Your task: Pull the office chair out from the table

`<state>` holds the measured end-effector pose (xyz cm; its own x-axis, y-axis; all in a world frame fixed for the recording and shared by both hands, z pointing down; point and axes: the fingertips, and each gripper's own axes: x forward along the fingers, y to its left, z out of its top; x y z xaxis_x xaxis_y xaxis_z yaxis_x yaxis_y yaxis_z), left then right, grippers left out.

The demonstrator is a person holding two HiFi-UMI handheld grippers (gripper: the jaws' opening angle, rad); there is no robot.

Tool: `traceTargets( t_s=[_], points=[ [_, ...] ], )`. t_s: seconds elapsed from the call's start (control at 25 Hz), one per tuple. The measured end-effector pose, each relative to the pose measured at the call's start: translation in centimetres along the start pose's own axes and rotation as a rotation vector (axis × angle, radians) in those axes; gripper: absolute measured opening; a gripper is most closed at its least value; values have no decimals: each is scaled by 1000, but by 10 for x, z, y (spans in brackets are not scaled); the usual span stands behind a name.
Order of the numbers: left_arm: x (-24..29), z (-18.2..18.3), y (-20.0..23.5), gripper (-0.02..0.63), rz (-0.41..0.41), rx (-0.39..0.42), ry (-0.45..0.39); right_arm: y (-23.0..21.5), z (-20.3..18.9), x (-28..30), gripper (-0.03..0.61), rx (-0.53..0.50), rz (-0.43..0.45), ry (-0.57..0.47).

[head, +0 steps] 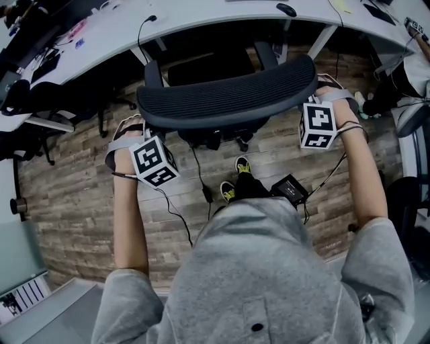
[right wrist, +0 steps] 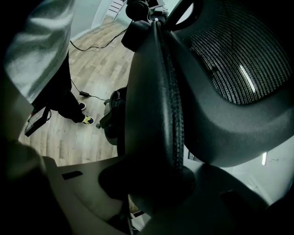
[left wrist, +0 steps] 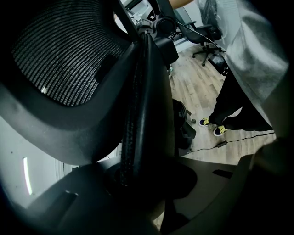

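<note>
The office chair's black mesh backrest (head: pixel 228 97) stands in front of me in the head view, its seat toward the white curved table (head: pixel 201 17). My left gripper (head: pixel 136 127) is shut on the backrest's left edge, and my right gripper (head: pixel 327 91) is shut on its right edge. In the left gripper view the backrest's rim (left wrist: pixel 144 114) runs up from between the jaws of the left gripper (left wrist: pixel 142 176). The right gripper view shows the same on the other side, the rim (right wrist: pixel 158 105) clamped in the right gripper (right wrist: pixel 154 181).
Cables and a small black box (head: pixel 290 190) lie on the wood floor by my feet (head: pixel 235 178). Another dark chair (head: pixel 40 101) stands at the left under the table. A person (head: pixel 411 70) is at the far right. A mouse (head: pixel 287 9) lies on the table.
</note>
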<state>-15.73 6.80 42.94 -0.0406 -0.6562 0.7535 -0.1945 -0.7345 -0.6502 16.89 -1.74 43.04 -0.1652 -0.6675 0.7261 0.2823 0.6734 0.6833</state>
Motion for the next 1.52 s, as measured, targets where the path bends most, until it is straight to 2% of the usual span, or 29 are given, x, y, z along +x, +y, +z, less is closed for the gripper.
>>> traceTargets(
  t_s=[0.48,0.68,0.76,0.88,1.0,1.08,1.24,1.36,1.52],
  points=[
    [-31,-3,-39,86,10,-33,10,30,13,-27,101,-20,-16,-29],
    [-36,-9,-45,117,42,-57,7,35,19,-33,124,5,-60,-44],
    [-38,-10,-43,126,59,-62,-4,32,25,-36,144,53,-94,-107],
    [-42,-15,-35,155,89,-88,-19,17,34,-45,193,192,-137,-236],
    [-48,-19,-33,161,107,-115,-24,15,32,-55,209,233,-155,-274],
    [-54,-26,-33,168,113,-149,-25,16,27,-62,209,218,-177,-270],
    [-65,-35,-30,204,135,-271,-62,17,17,-76,209,236,-213,-264],
    [-70,-41,-34,223,117,-332,-91,22,12,-87,212,259,-219,-261],
    [-89,-70,-39,233,116,-449,-74,22,2,-111,210,341,-240,-298]
  ],
)
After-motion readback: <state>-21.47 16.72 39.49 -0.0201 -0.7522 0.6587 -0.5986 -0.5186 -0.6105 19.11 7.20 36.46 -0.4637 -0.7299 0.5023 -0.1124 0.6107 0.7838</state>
